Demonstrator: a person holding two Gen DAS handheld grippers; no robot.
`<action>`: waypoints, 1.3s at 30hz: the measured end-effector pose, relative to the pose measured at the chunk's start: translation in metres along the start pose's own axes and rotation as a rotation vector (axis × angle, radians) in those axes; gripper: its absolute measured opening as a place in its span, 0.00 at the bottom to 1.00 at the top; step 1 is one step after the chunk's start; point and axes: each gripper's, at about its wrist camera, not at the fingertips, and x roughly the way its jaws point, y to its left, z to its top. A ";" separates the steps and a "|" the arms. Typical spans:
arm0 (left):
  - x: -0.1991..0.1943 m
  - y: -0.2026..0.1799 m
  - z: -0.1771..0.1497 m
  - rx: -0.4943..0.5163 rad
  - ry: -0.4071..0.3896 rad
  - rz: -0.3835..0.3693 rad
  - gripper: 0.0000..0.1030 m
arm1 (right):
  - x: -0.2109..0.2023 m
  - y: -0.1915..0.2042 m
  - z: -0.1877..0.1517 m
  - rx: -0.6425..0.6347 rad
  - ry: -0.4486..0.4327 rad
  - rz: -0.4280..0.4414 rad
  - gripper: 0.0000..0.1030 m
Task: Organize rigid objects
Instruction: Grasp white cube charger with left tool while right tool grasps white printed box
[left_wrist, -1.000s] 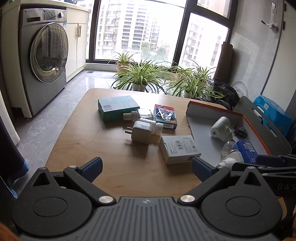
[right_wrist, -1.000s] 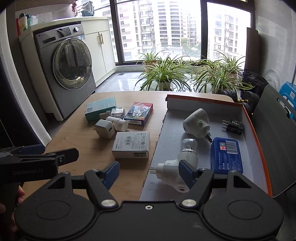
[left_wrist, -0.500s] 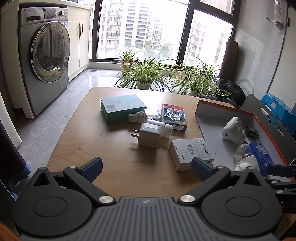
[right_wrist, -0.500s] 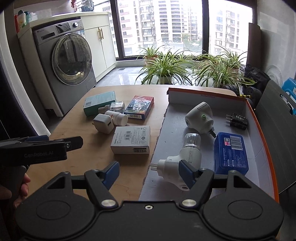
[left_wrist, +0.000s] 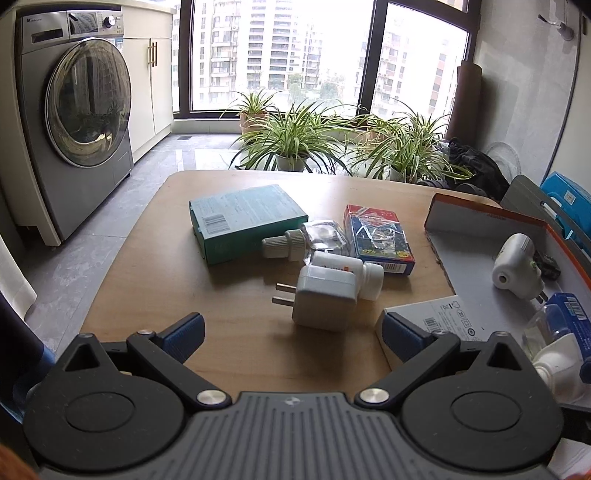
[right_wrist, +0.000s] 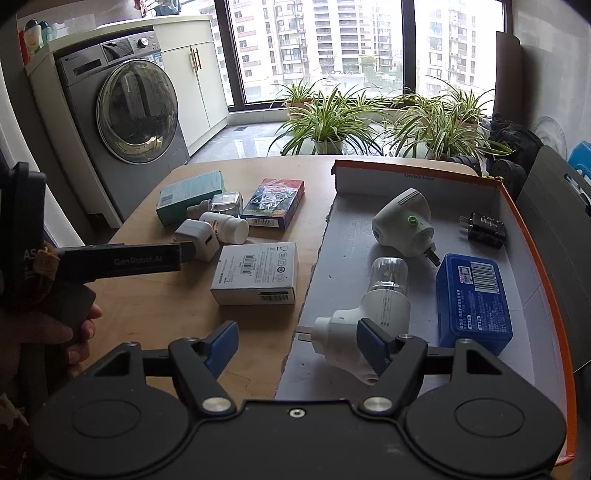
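Note:
On the wooden table (left_wrist: 155, 280) lie a teal box (left_wrist: 245, 219), a clear bottle with a white cap (left_wrist: 303, 242), a white pill bottle (left_wrist: 347, 271), a white plug adapter (left_wrist: 323, 302), a red-blue card box (left_wrist: 376, 238) and a white box (right_wrist: 256, 271). My left gripper (left_wrist: 291, 332) is open and empty, just short of the adapter. My right gripper (right_wrist: 295, 343) is open and empty over the near left edge of the orange-rimmed box (right_wrist: 532, 229), close to a white plug-in device with a clear bottle (right_wrist: 369, 314).
The orange-rimmed box also holds a white nightlight plug (right_wrist: 404, 221), a black charger (right_wrist: 482, 230) and a blue case (right_wrist: 474, 295). A grey lid (right_wrist: 565, 206) leans at its right. A washing machine (left_wrist: 74, 122) and potted plants (left_wrist: 295, 136) stand beyond the table.
My left gripper has moved forward toward the white adapter and the pile. My right gripper has edged forward a little. Both stay open.

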 end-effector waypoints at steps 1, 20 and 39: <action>0.004 0.000 0.001 0.009 -0.006 -0.007 1.00 | 0.002 0.000 0.000 0.001 0.000 0.001 0.82; 0.025 0.013 -0.002 0.069 -0.006 -0.086 0.57 | 0.061 0.032 0.030 0.011 0.037 0.051 0.87; -0.016 0.045 -0.016 -0.035 -0.027 -0.038 0.57 | 0.110 0.042 0.039 -0.049 0.081 0.004 0.90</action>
